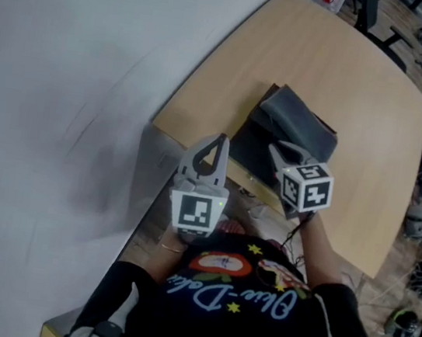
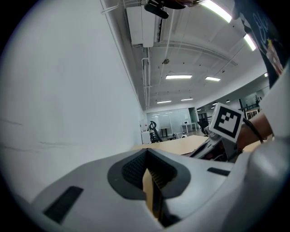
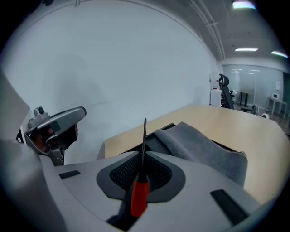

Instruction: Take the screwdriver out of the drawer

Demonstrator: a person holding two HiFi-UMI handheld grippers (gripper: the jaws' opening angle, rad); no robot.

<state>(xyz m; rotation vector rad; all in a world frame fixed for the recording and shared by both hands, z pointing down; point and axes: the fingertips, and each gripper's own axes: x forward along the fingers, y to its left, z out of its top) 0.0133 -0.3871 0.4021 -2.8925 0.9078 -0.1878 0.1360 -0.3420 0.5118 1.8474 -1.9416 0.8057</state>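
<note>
screwdriver (image 3: 139, 199) gripped above tan table (image 1: 361, 108) beside white wall (image 1: 69, 64).

Left tongs (image 1: 214, 148), right tongs (image 1: 280, 151): two; screwdriver (image 3: 140, 195) one; drawer (image 1: 296, 122) one; table (image 1: 364, 92) one.

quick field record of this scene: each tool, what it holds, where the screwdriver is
right tool: shut on the screwdriver, red handle nearest the camera, shaft pointing away
left tool: shut, nothing between its jaws
screwdriver place: out of the drawer, held in the right tool
grey cloth: lying on the dark drawer unit
table: wooden, beside a white wall
</note>
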